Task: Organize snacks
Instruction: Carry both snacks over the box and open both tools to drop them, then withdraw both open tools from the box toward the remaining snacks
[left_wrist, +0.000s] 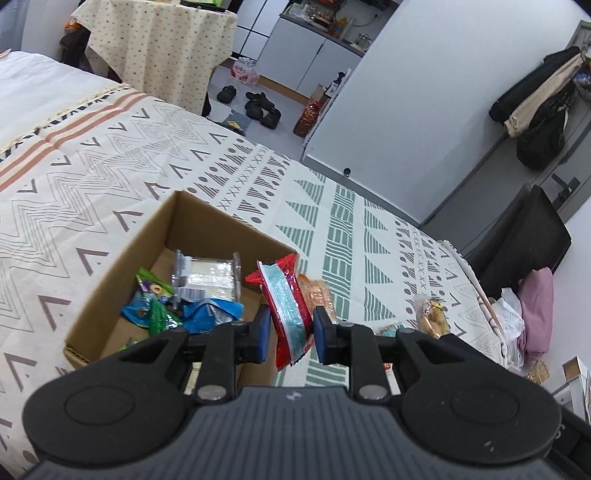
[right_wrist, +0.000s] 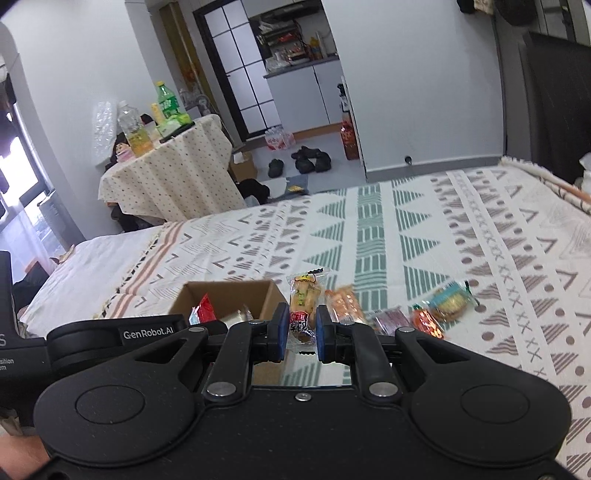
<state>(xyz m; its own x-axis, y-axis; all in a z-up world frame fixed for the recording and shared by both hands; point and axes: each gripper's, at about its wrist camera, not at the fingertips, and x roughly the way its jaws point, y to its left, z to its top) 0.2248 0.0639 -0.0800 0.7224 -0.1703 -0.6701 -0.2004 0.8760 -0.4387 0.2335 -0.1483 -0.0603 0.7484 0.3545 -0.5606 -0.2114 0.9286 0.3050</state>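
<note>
My left gripper (left_wrist: 290, 326) is shut on a red snack packet (left_wrist: 286, 301) with a pale blue stripe, held above the right rim of an open cardboard box (left_wrist: 207, 227). Several snack packs lie in the box, among them a clear wafer pack (left_wrist: 207, 275) and blue and green packets (left_wrist: 155, 306). My right gripper (right_wrist: 302, 325) is shut on a clear packet of yellow-brown snacks (right_wrist: 303, 299), lifted beside the cardboard box (right_wrist: 229, 291). Loose snacks lie on the bedspread to the right: an orange pack (right_wrist: 343, 302), a purple one (right_wrist: 391, 319) and a blue-edged cracker pack (right_wrist: 448, 301).
The box stands on a patterned bedspread (right_wrist: 406, 229) over a bed. Beyond the bed are a round table (right_wrist: 170, 170) with bottles, shoes (right_wrist: 306, 160) on the floor and white cabinets. Another snack pack (left_wrist: 432, 314) lies near the bed's right edge.
</note>
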